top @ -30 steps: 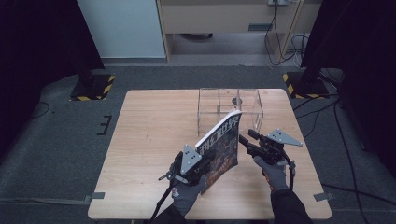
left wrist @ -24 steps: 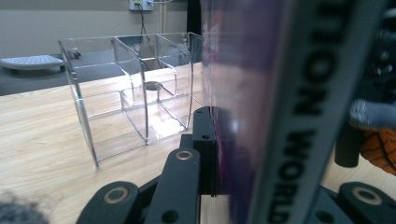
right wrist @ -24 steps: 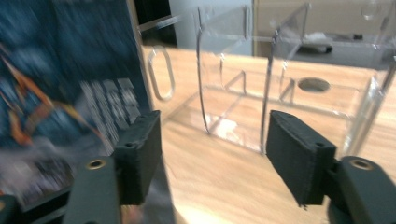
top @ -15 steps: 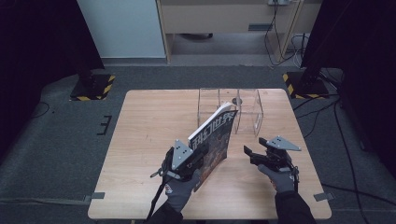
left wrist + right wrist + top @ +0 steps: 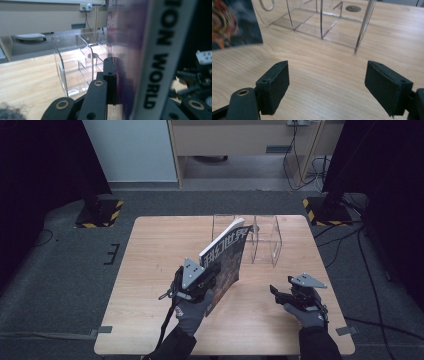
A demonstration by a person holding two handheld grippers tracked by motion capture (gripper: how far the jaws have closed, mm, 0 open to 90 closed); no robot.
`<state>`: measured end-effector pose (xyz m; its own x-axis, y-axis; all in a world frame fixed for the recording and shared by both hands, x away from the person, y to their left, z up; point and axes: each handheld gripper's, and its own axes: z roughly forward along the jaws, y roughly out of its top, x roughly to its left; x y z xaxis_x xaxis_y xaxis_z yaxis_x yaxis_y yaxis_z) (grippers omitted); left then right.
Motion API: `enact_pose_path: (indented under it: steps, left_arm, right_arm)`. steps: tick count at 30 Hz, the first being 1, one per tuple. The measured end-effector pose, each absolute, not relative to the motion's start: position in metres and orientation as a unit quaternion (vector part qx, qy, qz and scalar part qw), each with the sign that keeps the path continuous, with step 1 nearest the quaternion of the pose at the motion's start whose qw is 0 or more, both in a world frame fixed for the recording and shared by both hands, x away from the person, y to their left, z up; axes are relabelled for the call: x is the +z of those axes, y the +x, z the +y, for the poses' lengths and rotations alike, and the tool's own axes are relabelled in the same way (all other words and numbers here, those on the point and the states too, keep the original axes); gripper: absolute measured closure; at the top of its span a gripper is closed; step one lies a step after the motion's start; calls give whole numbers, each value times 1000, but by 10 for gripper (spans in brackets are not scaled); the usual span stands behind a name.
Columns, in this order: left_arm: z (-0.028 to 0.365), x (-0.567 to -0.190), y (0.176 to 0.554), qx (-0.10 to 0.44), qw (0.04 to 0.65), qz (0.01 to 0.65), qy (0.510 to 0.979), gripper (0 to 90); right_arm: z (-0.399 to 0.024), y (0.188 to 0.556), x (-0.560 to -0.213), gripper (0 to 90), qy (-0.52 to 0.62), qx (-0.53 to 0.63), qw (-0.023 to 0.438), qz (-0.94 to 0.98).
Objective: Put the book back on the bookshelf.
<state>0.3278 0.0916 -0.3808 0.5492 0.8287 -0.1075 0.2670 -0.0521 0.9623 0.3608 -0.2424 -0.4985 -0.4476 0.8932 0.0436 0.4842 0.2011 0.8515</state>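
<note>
A thick magazine (image 5: 227,251) with a dark cover and a white spine stands tilted on edge above the table, held by its lower near corner. My left gripper (image 5: 212,272) is shut on it. In the left gripper view one black finger (image 5: 109,75) presses the cover beside the spine (image 5: 160,57). My right gripper (image 5: 274,292) is low over the table, apart from the magazine on its right. Its jaws have just been opening and nothing is between them (image 5: 328,82). The magazine's corner (image 5: 232,22) lies off to its upper left.
A clear acrylic divided rack (image 5: 265,240) stands on the wooden table (image 5: 150,270) just behind the magazine; it is also close ahead of the right gripper as the rack (image 5: 324,22). Black stands with striped bases flank the table's far corners.
The right gripper drew away from the magazine, rightward and toward the near edge, with its jaws now wider. The left gripper lifted the magazine a little and it stands steeper.
</note>
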Motion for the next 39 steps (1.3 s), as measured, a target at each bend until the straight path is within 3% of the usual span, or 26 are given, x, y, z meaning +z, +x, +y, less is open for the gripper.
enact_pose_path:
  steps: [26, 39]
  left_arm:
    - [119, -325, 355, 285, 596, 424, 620, 822]
    - [113, -315, 377, 288, 592, 432, 617, 822]
  right_arm:
    - [-246, 363, -532, 129, 475, 355, 220, 774]
    - [-243, 365, -535, 125, 471, 345, 216, 783]
